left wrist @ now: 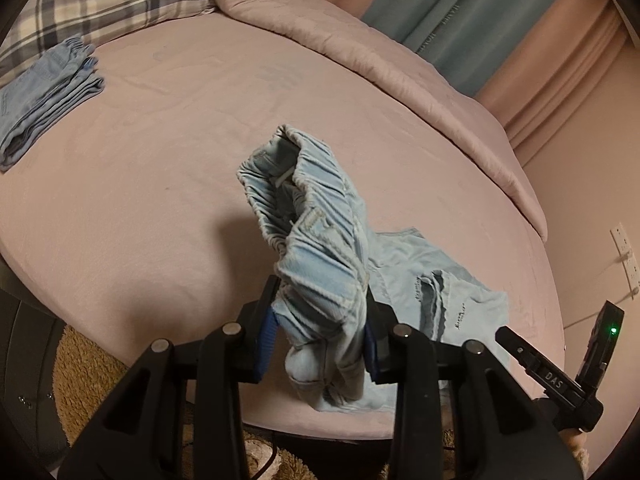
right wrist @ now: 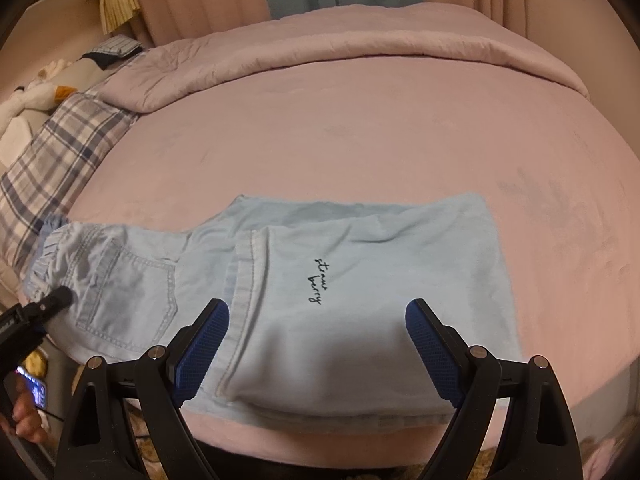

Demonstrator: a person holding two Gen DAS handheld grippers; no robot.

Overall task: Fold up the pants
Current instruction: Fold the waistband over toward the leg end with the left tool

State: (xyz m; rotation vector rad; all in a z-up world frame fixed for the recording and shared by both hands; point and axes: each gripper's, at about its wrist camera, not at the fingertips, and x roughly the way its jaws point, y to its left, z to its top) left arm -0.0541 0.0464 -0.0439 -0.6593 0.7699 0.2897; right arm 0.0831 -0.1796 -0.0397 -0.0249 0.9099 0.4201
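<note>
While both cameras look across a pink bed, these lines tell what each shows.

Setting: bed (right wrist: 360, 128) with a pink sheet, a rumpled quilt (right wrist: 320, 52) along its far edge, a plaid pillow (right wrist: 52, 156) to the left.

Pants: light blue pants (right wrist: 320, 280) lie near the front edge of the bed, legs doubled flat, dark cursive lettering on the upper leg, back pocket facing up toward the waist end at left.

Left gripper: left gripper (left wrist: 320, 332) is clamped on the gathered elastic waistband (left wrist: 316, 240), which rises bunched from between its blue pads (left wrist: 266, 336); the rest of the pants trail down onto the sheet to the right.

Right gripper: right gripper (right wrist: 316, 348) hovers over the folded legs, its fingers spread wide and holding nothing, blue pads on either side of the cloth.

Other cloth: a second folded blue garment (left wrist: 44, 100) rests at the far left of the bed, touching the pillow, well apart from the pants.
</note>
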